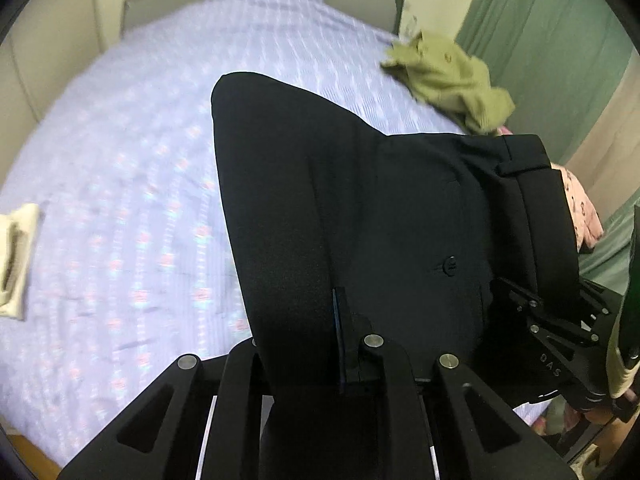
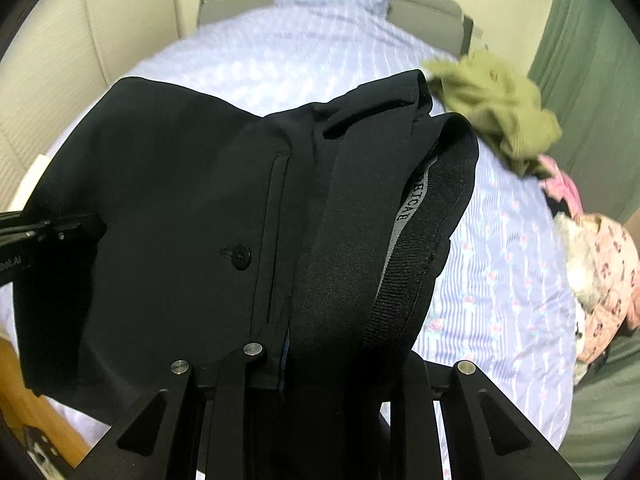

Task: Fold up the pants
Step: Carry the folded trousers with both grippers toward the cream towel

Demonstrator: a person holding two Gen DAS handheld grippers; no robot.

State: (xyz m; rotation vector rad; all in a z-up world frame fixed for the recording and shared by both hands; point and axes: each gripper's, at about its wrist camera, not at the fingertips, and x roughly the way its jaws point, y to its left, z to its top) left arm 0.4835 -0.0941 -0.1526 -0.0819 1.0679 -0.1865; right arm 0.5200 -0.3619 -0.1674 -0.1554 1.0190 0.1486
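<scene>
Pants (image 1: 320, 208), black, hang over a bed (image 1: 120, 184) covered in a lilac sheet with small pink flowers, held up by both tools. The left gripper (image 1: 312, 344) is pinched tight on the dark cloth, which runs down between its fingers and fills the gap. The right gripper (image 2: 320, 360) clamps the waistband end, the fabric bunched thick between its fingers so they stand slightly apart. In the left wrist view the right gripper shows at the lower right edge, its black frame printed with the pale letters "DAS". In the right wrist view the left gripper enters at the left edge with white writing that looks like "Bot.AI", partly cut off. Inside the waistband (image 2: 416, 208) runs a grey woven strip with dark letters, of which "ETCAR" or similar can be made out; the start is hidden in a fold. A black button (image 2: 239, 257) sits beside a welt pocket slit. An olive garment (image 2: 496, 108) lies crumpled toward the far right of the bed, pink flowered clothing (image 2: 612, 264) at its right edge, and a cream folded item (image 1: 16, 256) at the left.
</scene>
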